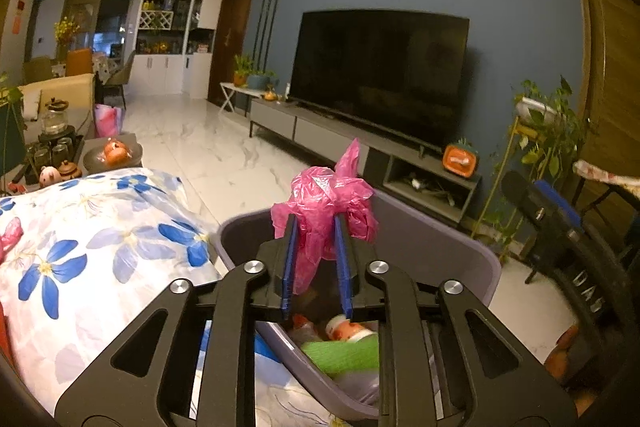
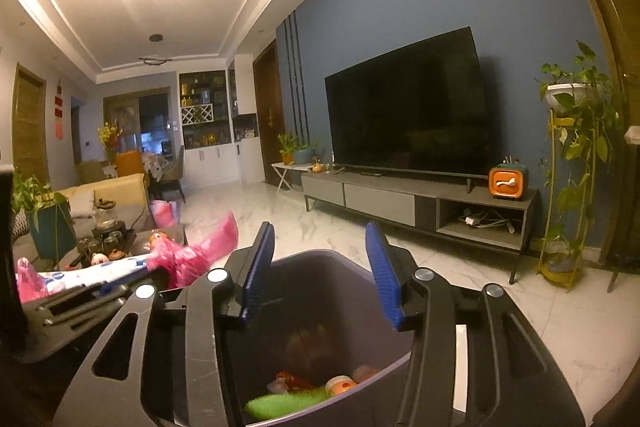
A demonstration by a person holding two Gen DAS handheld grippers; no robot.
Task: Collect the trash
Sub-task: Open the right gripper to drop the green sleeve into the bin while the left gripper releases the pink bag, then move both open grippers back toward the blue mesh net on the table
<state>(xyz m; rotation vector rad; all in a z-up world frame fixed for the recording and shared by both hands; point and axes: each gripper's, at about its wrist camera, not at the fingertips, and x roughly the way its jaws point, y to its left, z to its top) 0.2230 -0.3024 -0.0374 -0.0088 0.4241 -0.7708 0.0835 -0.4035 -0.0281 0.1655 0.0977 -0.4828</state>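
The left gripper [image 1: 316,223] sits at the centre of the left wrist view with its blue pads [image 1: 289,259] pressed in on a crumpled pink plastic bag [image 1: 324,203], which bulges out above and between the fingertips and trails a thin tail down through the gap. The bag hangs over the open mouth of the grey bin [image 1: 460,247], whose rim fills the lower right of that frame; inside, toward the bottom centre, lie a green wrapper [image 1: 344,351] and an orange-and-white cup [image 1: 348,329].

The right gripper [image 2: 320,247] stands with its fingers spread wide apart and nothing between them, poised above the same bin in the lower centre of the right wrist view. The pink bag also shows at mid-left there.

The bag looks almost weightless, thin and floppy, with no stiffness to resist the pads. Film like this is slick and can cling to rubber, so it may not fall cleanly on release. The bunched middle, where many folds stack, seems the safest place to pinch; a loose corner would likely slide out. A second pink scrap [image 1: 10,235] lies on the floral cloth [image 1: 100,227] at the left edge.
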